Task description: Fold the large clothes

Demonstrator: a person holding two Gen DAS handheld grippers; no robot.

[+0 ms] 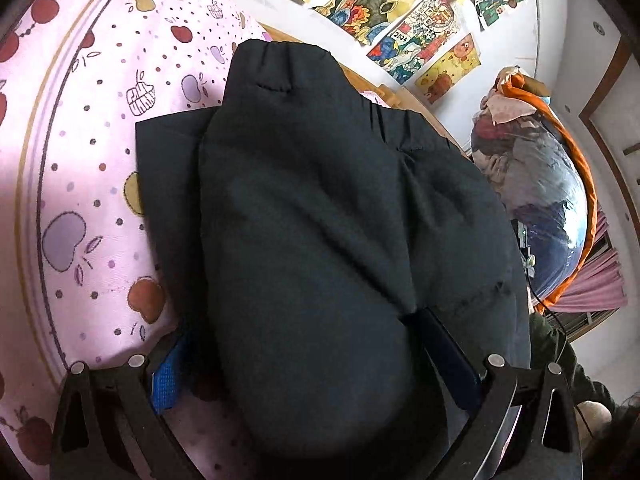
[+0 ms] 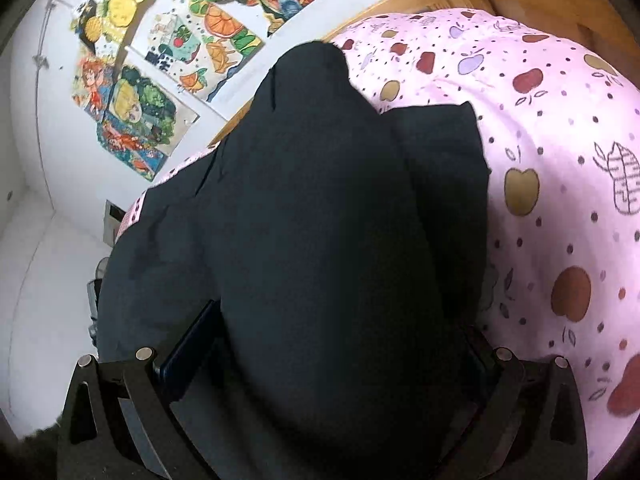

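Left gripper (image 1: 316,364) and right gripper (image 2: 328,360) are each seen with a thick roll of the dark garment (image 1: 320,216) filling the gap between the fingers. The fingers stand well apart, but whether they are pressing on the cloth cannot be told, since the fabric hides the pads.

The dark garment (image 2: 320,208) is laid on the pink bedspread (image 1: 100,160), bunched toward both cameras. A flat, squared layer is visible beneath the raised part in the left wrist view, so at least one fold is judged to be made. The upper bulk is not yet flattened, and smoothing and further folding are judged to remain.

No label or brand is visible on the garment. On the wall, among the coloured drawings (image 1: 404,12), one sheet carries what reads as "2024" (image 1: 400,36); other writing is too small to read. A stuffed clear bag (image 1: 536,200) lies beside the bed.
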